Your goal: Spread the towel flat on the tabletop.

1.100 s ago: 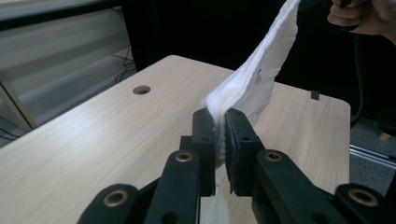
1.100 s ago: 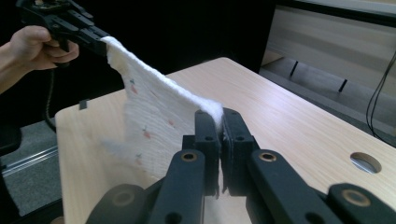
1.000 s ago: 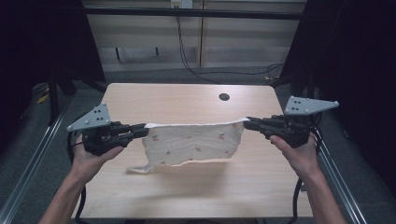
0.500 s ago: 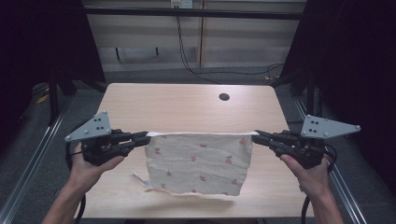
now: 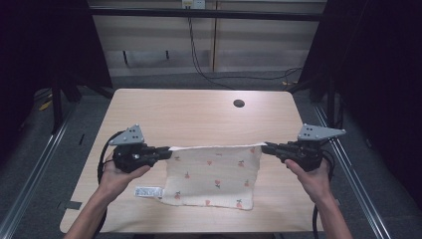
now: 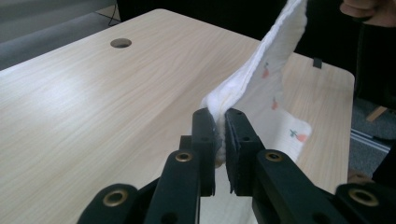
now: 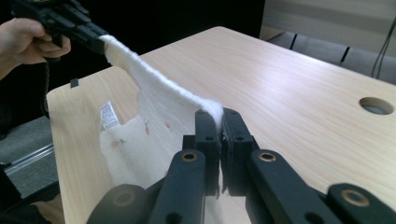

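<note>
White cloth [image 5: 211, 174] pinched at 9 and 3 o'clock corners by left gripper [image 5: 166, 153] and right gripper [image 5: 264, 147], jaws clamped; we judge lay-down in hand, next lower flat.

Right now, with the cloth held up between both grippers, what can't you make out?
- Care label print: too small in the high view, and in the right gripper view.
- Cloth corners: pinched inside the left gripper and right gripper.
- Cloth's near edge: cut off behind the jaws in both gripper views.

A light wooden table [image 5: 199, 114] stands on grey floor [image 5: 378, 189], dark surroundings
</note>
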{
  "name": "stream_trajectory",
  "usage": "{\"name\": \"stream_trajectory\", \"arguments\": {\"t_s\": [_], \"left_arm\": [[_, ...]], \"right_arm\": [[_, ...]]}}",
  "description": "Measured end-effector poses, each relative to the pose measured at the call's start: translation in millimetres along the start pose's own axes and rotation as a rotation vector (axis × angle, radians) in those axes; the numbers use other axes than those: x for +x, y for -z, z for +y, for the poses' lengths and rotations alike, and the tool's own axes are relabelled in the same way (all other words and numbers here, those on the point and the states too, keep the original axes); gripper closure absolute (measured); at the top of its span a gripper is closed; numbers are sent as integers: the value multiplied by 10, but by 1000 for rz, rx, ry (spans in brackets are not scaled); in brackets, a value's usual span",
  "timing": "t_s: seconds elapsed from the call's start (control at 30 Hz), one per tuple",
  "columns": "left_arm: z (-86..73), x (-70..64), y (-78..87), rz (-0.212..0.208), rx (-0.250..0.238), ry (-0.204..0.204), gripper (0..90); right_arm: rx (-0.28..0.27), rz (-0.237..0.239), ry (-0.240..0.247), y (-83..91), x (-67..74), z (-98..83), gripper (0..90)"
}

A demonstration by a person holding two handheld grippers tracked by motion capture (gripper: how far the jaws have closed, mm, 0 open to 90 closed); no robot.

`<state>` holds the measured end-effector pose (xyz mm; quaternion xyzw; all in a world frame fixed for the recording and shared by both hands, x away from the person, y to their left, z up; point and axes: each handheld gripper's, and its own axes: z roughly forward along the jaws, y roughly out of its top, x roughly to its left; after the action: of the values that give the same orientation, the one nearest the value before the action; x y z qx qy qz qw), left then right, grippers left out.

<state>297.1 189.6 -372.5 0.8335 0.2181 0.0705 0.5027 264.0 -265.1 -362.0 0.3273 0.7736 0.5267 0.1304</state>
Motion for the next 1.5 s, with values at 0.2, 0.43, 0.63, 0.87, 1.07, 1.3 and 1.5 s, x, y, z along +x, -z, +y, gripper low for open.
{"name": "stream_trajectory", "arguments": {"t_s": [0.2, 0.43, 0.63, 0.87, 1.07, 1.3, 1.5], "left_arm": [[-78, 133, 50, 26, -5, 37, 834], [-96, 204, -58, 40, 1, 48, 832], [-172, 385, -159, 44, 17, 94, 832], [-241, 515, -374, 62, 55, 113, 832], [-300, 724, -478, 79, 61, 154, 831], [-373, 828, -617, 90, 86, 174, 830], [-449, 943, -739, 100, 100, 200, 823]], "right_arm": [[31, 15, 9, -155, -30, -40, 869], [57, -7, -1, -379, -174, -60, 868], [55, -37, -27, -512, -321, -93, 868], [70, -67, -49, -653, -431, -128, 868], [106, -81, -60, -774, -548, -186, 866], [137, -89, -72, -964, -663, -233, 866], [153, -95, -90, -1150, -816, -281, 867]]}}
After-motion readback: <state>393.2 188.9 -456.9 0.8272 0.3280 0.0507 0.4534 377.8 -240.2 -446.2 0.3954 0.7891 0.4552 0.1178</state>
